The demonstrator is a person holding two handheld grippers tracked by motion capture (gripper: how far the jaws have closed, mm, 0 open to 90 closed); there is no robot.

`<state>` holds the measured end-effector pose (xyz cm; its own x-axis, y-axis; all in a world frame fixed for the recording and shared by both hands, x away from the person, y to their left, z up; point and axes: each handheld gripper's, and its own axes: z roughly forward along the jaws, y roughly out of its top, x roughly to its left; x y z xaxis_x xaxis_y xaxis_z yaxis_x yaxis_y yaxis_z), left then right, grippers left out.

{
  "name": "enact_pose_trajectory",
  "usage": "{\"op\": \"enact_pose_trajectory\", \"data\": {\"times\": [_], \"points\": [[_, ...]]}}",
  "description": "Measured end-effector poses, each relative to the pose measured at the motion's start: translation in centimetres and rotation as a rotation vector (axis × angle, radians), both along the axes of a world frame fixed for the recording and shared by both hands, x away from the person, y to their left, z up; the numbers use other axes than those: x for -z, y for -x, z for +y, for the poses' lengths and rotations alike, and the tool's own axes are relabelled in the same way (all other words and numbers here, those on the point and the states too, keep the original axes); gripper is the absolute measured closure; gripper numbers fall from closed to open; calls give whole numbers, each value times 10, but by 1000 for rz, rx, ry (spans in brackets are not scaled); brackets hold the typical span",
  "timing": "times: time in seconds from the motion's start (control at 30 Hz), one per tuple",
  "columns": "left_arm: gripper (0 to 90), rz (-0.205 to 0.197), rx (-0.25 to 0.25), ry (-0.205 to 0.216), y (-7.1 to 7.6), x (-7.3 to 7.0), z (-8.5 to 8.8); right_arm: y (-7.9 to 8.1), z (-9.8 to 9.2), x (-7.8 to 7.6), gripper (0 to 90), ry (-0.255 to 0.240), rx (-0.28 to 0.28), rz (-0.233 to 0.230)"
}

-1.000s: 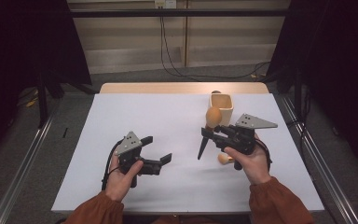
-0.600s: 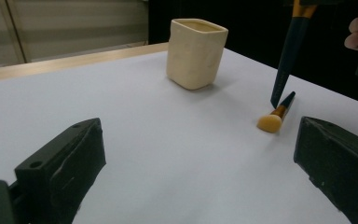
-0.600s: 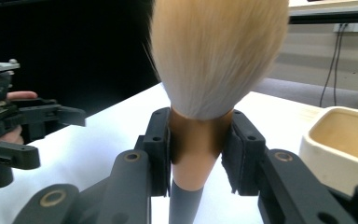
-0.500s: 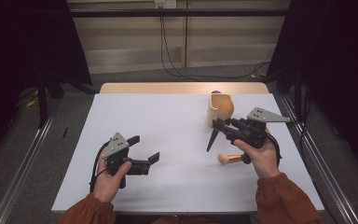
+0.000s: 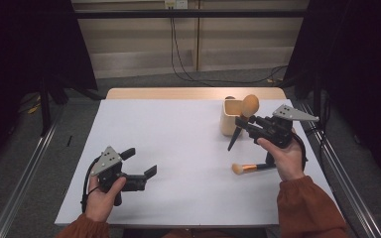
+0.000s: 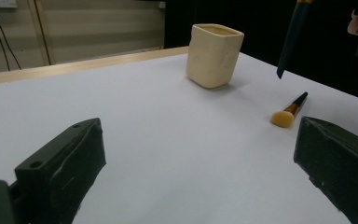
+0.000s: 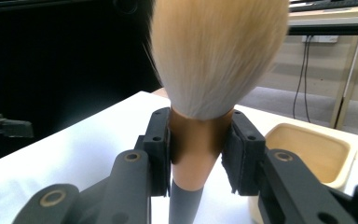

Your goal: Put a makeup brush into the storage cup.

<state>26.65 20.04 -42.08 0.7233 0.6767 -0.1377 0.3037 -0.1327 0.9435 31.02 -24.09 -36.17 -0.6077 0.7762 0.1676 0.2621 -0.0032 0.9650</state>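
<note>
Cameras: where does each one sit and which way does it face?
High view: above the near table edge, looking forward and down; both forearms, left gripper, right gripper.
Left gripper view: on the open left gripper, looking across the table; own jaws.
Right gripper view: on the right gripper, shut on the big brush; own jaws.
Shared: cup.

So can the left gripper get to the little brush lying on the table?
Probably yes. The left gripper is open and holds nothing, and bare table lies between it and the little brush. The right hand close by might crowd it.
</note>
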Motion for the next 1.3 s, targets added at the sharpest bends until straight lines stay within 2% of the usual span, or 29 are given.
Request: {"op": "enact_pose_trajectory", "data": {"times": [0.17,0.27,0.33,0.63,0.7,0.73,0.77,0.93,1.3], "points": [[20,-3,-14,-2,2,-1,6,-3,-3,-4,654,3,12,-6],[20,-12,-39,-8,2,-1,10,-7,-6,-8,654,4,24,-15],[20,-5,-48,-7,3,0,14,-9,-8,-10,654,6,33,-20],[20,9,-80,-34,10,12,34,-18,-18,-17,654,16,66,-30],[20,16,-100,-27,11,15,38,-21,-20,-21,654,19,80,-28],[20,16,-100,-27,11,15,38,-21,-20,-21,654,19,80,-28],[20,13,-105,-7,12,14,39,-23,-22,-24,654,27,97,-29],[20,-2,-113,-3,13,12,41,-29,-25,-28,654,30,108,-39],[21,-17,-110,-15,15,11,42,-47,-25,-39,654,44,116,-70]]}}
